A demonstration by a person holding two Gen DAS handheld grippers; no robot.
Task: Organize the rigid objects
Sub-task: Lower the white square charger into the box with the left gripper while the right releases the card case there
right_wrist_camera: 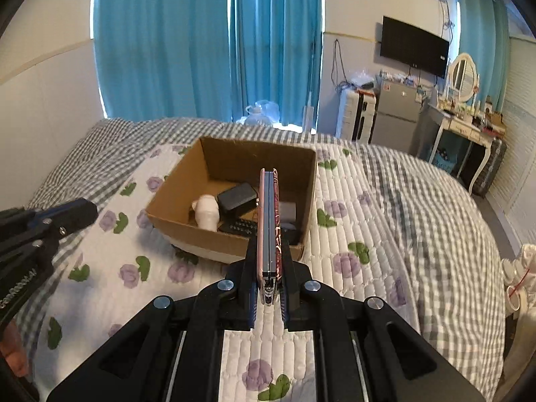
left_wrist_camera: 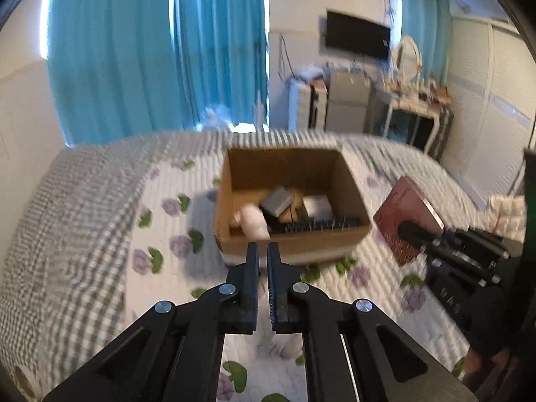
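Right gripper [right_wrist_camera: 268, 261] fingers clamp pink case [right_wrist_camera: 268, 221] upright; left gripper [left_wrist_camera: 263, 254] nearly closed, empty.

The 2 wrist cameras are hovering low over the bed [right_wrist_camera: 385, 201], both looking forward toward the curtains [right_wrist_camera: 201, 40], sharing the nearby cardboard box [left_wrist_camera: 234, 181].

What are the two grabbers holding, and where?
The right gripper pinches a flat pink case by its near end. The left gripper holds nothing.
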